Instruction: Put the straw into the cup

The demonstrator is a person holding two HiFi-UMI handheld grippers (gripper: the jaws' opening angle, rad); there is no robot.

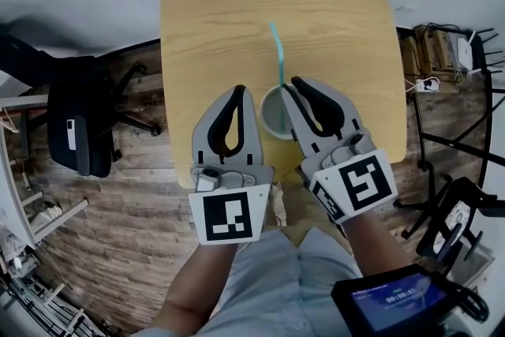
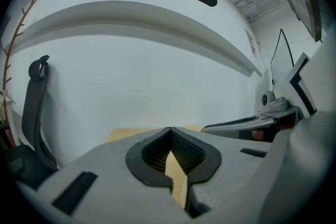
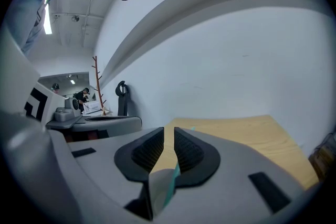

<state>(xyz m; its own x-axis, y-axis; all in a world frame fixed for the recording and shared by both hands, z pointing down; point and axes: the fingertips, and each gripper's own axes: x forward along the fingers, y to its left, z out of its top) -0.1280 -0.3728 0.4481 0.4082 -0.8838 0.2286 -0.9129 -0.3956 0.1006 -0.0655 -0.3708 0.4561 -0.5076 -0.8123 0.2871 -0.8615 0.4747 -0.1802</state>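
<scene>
A teal straw (image 1: 277,51) stands in the pale cup (image 1: 272,121) near the front edge of the wooden table (image 1: 213,20), leaning away from me. My right gripper (image 1: 293,81) hovers just right of the cup's rim. Its jaws stand a narrow gap apart with nothing between the pads. In the right gripper view (image 3: 168,131) the straw (image 3: 171,184) and the cup (image 3: 155,186) show below the jaws. My left gripper (image 1: 239,89) is shut and empty, just left of the cup. In the left gripper view (image 2: 170,129) its pads meet at the tips.
A black office chair (image 1: 79,130) stands on the wood floor to the table's left. Boxes and cables (image 1: 442,51) lie to the right, beside black stands (image 1: 458,146). A device with a lit screen (image 1: 394,300) sits low at my right.
</scene>
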